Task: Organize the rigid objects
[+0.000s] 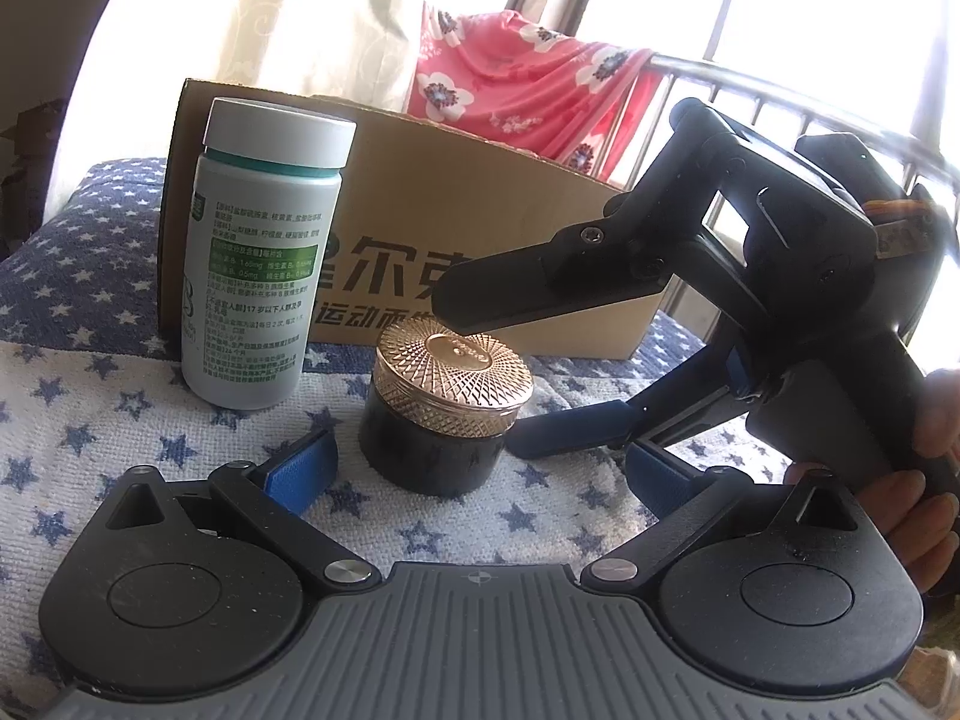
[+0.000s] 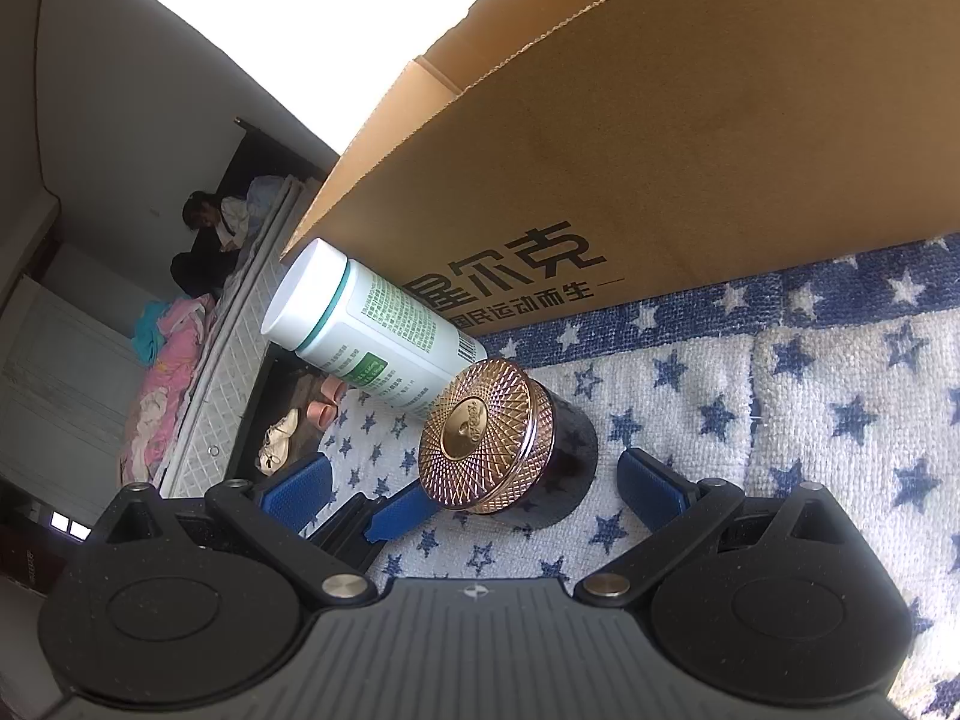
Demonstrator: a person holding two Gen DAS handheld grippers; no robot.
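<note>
Jar (image 1: 441,405): upright, axis vertical, gold lid up.
Bottle (image 1: 264,258): upright at jar's 10 o'clock.
Left gripper (image 1: 480,468): spread wide.
Right gripper (image 2: 474,489): spread, straddling jar.

Brown corrugated cardboard box (image 2: 690,168): black print reads "尔克", preceded by a partly hidden character, with "国民运动而生" beneath. White plastic supplement bottle with green label (image 1: 264,276): "17岁以下人群" legible; the remaining small print is unreadable.
</note>
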